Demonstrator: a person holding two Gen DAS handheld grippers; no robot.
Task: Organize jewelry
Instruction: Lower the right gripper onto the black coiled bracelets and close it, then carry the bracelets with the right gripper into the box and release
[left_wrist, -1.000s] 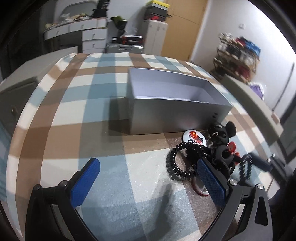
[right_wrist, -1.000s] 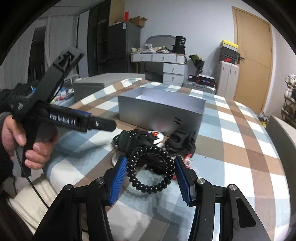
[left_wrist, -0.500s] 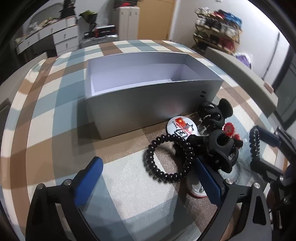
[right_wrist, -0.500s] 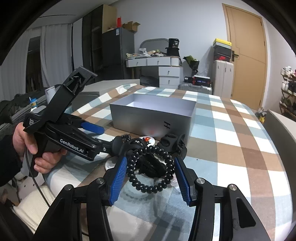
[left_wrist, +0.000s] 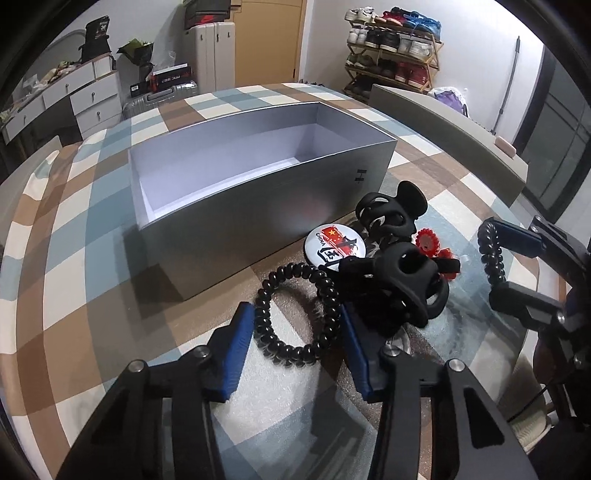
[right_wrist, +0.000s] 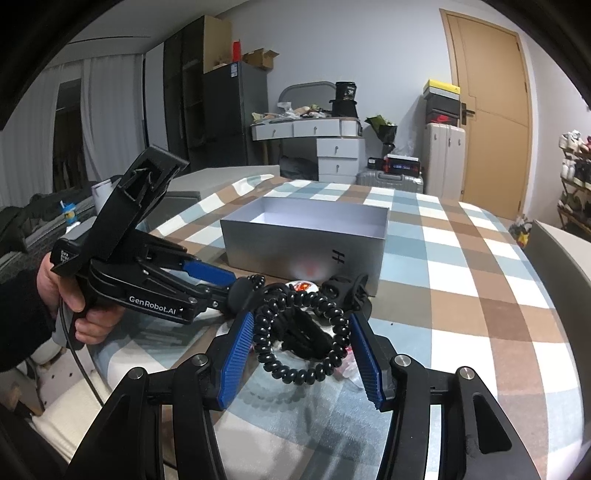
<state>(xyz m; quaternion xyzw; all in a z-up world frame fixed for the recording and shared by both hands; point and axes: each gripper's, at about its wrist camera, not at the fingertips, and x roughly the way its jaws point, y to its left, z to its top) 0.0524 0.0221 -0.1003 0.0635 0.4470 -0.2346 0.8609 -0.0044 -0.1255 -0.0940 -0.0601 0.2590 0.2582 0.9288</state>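
An open grey box (left_wrist: 236, 206) stands on the checked table, also in the right wrist view (right_wrist: 306, 240). In front of it lie a black spiral hair tie (left_wrist: 299, 314), black claw clips (left_wrist: 410, 284), a round badge (left_wrist: 334, 247) and red pieces (left_wrist: 428, 240). My left gripper (left_wrist: 297, 332) is partly closed around the hair tie on the table, pads beside it. My right gripper (right_wrist: 303, 350) is shut on a second black spiral hair tie (right_wrist: 303, 343), held above the pile; it shows at the right of the left wrist view (left_wrist: 491, 254).
A grey chair back (left_wrist: 443, 122) stands at the table's right edge. A shoe rack (left_wrist: 395, 40), a suitcase (left_wrist: 210, 48) and white drawers (left_wrist: 85, 96) stand beyond the table. The left hand-held gripper body (right_wrist: 147, 277) is at the left of the pile.
My left gripper has moved right and forward to the hair tie on the table and narrowed around it. My right gripper has lifted with its hair tie held.
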